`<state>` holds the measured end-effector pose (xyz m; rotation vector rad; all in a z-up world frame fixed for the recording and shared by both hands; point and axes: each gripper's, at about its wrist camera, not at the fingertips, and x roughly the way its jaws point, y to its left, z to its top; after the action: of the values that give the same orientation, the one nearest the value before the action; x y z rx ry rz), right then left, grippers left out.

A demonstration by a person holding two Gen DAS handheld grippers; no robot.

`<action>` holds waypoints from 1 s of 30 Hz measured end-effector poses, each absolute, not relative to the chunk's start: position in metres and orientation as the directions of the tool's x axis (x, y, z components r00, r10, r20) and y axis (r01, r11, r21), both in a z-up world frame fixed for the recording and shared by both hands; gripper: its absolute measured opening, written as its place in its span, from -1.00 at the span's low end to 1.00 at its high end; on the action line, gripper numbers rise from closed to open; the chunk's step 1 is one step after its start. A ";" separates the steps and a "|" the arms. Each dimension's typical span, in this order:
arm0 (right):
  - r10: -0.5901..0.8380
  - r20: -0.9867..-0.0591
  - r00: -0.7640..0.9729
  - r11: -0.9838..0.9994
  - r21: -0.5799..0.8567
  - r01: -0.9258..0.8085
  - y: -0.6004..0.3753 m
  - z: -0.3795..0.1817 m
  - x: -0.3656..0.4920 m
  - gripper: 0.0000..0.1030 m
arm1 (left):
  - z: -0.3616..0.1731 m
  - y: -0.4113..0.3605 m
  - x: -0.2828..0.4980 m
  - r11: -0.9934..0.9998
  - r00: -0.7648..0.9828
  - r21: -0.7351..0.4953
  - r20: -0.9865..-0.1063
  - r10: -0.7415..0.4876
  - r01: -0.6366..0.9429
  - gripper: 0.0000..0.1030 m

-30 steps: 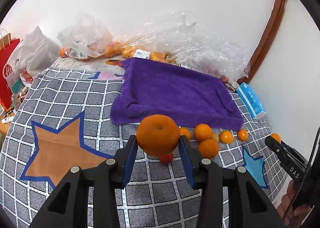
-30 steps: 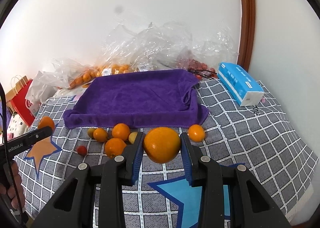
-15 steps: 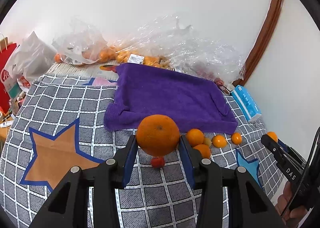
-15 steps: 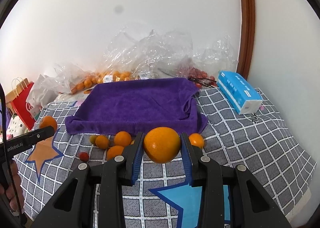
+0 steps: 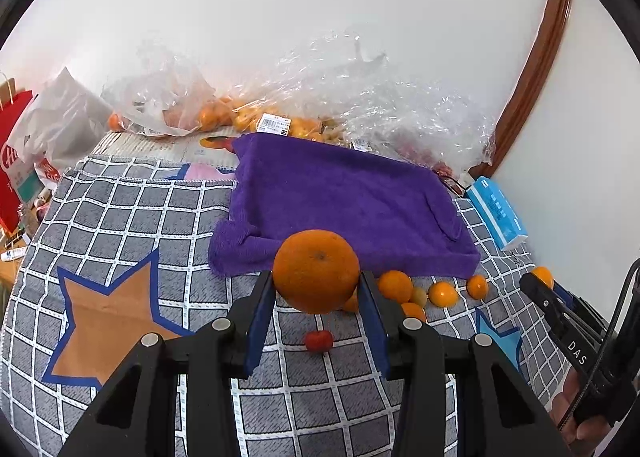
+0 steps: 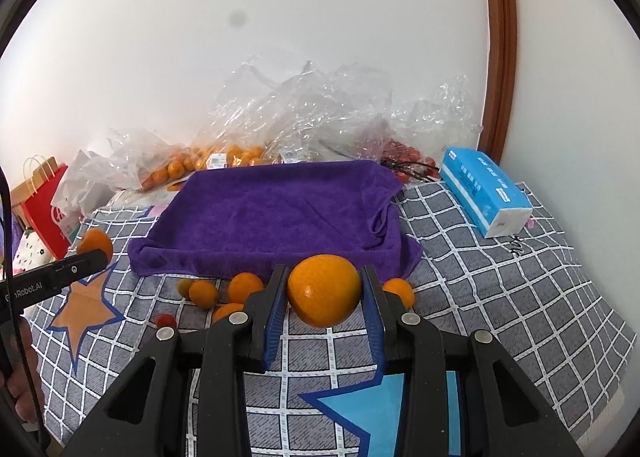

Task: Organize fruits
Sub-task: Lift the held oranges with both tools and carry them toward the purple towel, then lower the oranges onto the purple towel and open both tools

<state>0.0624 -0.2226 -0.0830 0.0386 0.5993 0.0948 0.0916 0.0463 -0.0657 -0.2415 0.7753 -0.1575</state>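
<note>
Each camera sits on a gripper and looks forward and down along its fingers, close above the checked blanket (image 5: 120,217). The left one faces the purple towel (image 5: 344,201) from the blanket's near left side, the right one from the near right. Both show the towel, the far edge and the wall.

Checked cloth (image 6: 500,277): purple towel (image 6: 272,217), small oranges (image 6: 244,285).

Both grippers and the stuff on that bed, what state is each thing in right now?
Left gripper: shut on a big orange, held above the blanket.
Right gripper: shut on a second big orange.
Purple towel: spread flat, nothing on it.
Small oranges: loose in front of the towel.
Red fruit: lying alone on the blanket.
Tissue pack: lying closed.
</note>
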 end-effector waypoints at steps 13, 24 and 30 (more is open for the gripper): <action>0.111 -0.537 0.836 0.994 0.060 -0.094 -0.214 -0.078 0.091 -0.31 | -0.063 0.040 0.116 0.966 0.712 -0.253 -0.668 -0.216 0.056 -0.22; 0.130 -0.542 0.830 0.991 0.078 -0.105 -0.210 -0.087 0.134 -0.31 | -0.074 0.038 0.153 0.964 0.702 -0.265 -0.679 -0.214 0.037 -0.22; 0.117 -0.545 0.830 0.993 0.078 -0.089 -0.213 -0.090 0.153 -0.31 | -0.077 0.033 0.174 0.962 0.703 -0.271 -0.678 -0.216 0.034 -0.22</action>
<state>0.1529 -0.2133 -0.0896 0.0497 0.5811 0.1088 0.1745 0.0334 -0.0771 -0.2471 0.7810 -0.1406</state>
